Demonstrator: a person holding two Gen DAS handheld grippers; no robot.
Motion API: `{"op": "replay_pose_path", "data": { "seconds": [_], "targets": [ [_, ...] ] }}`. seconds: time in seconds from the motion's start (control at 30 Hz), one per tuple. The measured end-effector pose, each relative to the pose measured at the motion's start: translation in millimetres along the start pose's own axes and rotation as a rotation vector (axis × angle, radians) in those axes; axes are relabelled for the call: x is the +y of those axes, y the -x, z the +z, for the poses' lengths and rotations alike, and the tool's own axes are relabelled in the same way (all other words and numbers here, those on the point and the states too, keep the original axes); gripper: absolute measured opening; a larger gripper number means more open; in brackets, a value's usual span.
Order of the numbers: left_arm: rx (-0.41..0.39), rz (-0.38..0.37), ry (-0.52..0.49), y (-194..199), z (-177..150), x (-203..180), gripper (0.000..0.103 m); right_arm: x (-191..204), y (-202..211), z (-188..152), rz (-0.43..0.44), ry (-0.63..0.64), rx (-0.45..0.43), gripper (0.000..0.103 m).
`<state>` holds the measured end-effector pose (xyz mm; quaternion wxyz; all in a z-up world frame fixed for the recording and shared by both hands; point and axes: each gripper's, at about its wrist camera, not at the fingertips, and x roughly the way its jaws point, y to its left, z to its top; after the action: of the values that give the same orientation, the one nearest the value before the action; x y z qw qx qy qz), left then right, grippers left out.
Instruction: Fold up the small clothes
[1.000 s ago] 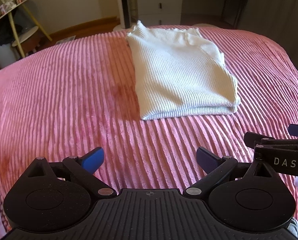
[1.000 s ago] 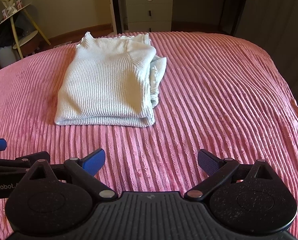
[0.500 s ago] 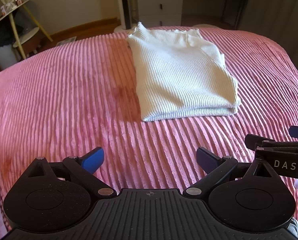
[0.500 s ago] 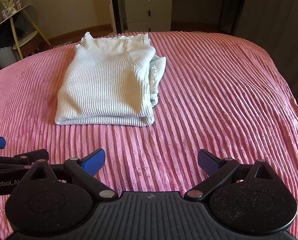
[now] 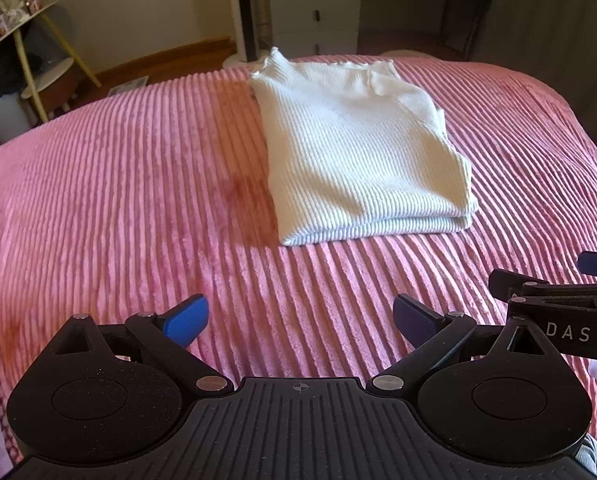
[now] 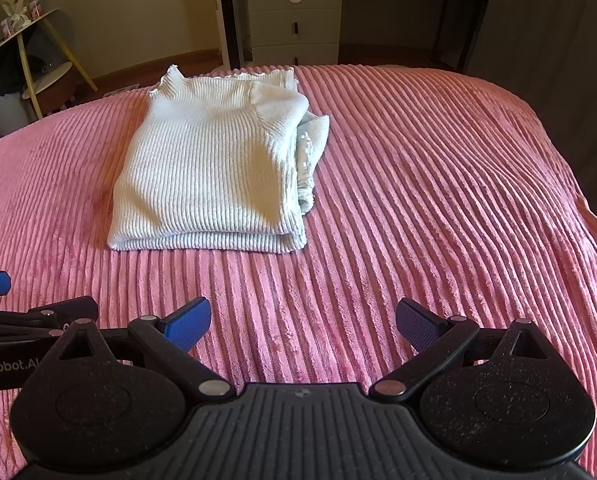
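Bed [image 5: 138,184], covered edge to edge by a pink plush spread with raised ribs running roughly front to back. Far edge rounds off toward the floor; right side drops away in the right wrist view. A darker, mottled patch shows on the spread just left of the garment in the left wrist view, another faint one near the front left corner.

One item lies directly on it: a white ribbed knit sweater [image 6: 210,172], folded into a compact rectangle, collar toward the far edge, stacked fold edges facing the cameras. A loose layer of knit pokes out along its right side. It lies flat toward the far half of the bed.
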<state>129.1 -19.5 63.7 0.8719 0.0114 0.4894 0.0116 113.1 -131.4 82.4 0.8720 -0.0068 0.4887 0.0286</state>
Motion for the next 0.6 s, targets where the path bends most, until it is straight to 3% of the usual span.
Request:
{"op": "replay_pose_path", "data": {
  "seconds": [0.6],
  "targets": [
    [-0.012,-0.017,-0.023,3.0,-1.7,-1.9,0.101,-1.2,2.1,-0.2,-0.008,-0.004,-0.007,0.099]
  ]
}}
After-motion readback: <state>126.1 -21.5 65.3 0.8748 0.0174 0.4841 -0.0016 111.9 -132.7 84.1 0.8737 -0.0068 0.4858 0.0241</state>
